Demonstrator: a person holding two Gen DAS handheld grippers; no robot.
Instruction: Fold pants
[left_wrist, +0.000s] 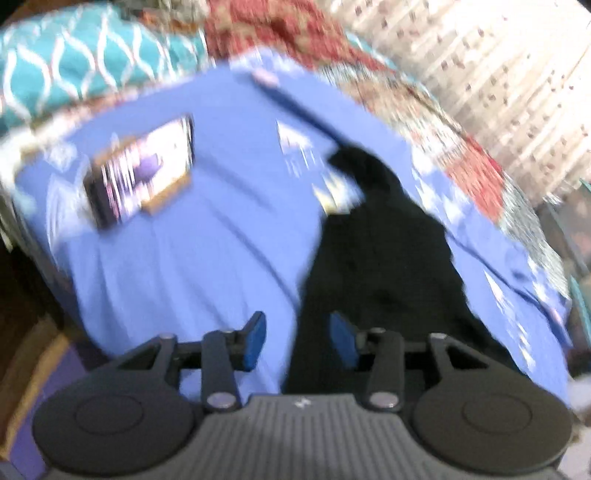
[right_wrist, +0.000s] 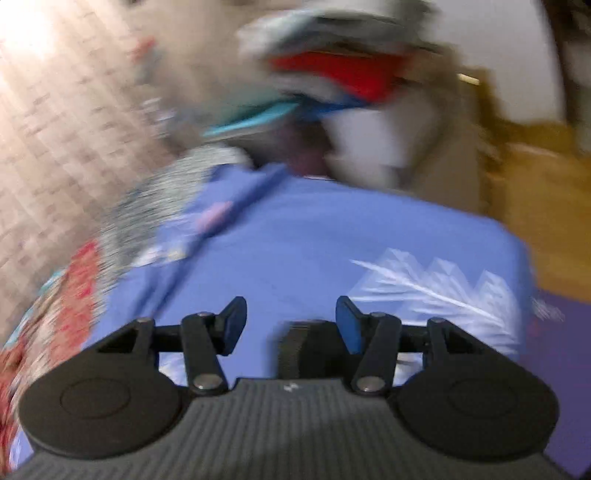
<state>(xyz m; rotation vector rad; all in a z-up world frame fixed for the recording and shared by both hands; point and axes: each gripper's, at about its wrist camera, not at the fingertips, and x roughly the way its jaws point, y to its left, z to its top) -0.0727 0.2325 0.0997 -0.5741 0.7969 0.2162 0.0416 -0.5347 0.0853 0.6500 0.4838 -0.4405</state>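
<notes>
While both views are smeared by motion, the main facts can be read.

Left wrist view, pants: black pants (left_wrist: 384, 266) lie on the blue sheet (left_wrist: 192, 266) of a bed, running from near the camera away toward the upper right; the outline is irregular and bunched, not a neat rectangle.
Left wrist view, hand-held gripper: left hand-held gripper (left_wrist: 297, 341) has its jaws parted, blue pads (left_wrist: 255, 341) clear; nothing is pinched between them, though the near edge of the pants shows just beyond the gap.
Left wrist view, other items: a framed picture (left_wrist: 144, 177) rests on the sheet, well apart from the pants; teal patterned bedding (left_wrist: 74, 59) lies beyond.

Right wrist view, pants: not seen here; only the blue sheet with a white feather print (right_wrist: 436, 291).
Right wrist view, hand-held gripper: right hand-held gripper (right_wrist: 291, 325) has jaws apart and empty; a dark ribbed block sits low between them, apparently part of the tool.

Progress, judged: pants released, neither tool holding them; whether any fold is made cannot be told through the blur.
Remaining, judged: straightening and at least one further tidy fold.
</notes>
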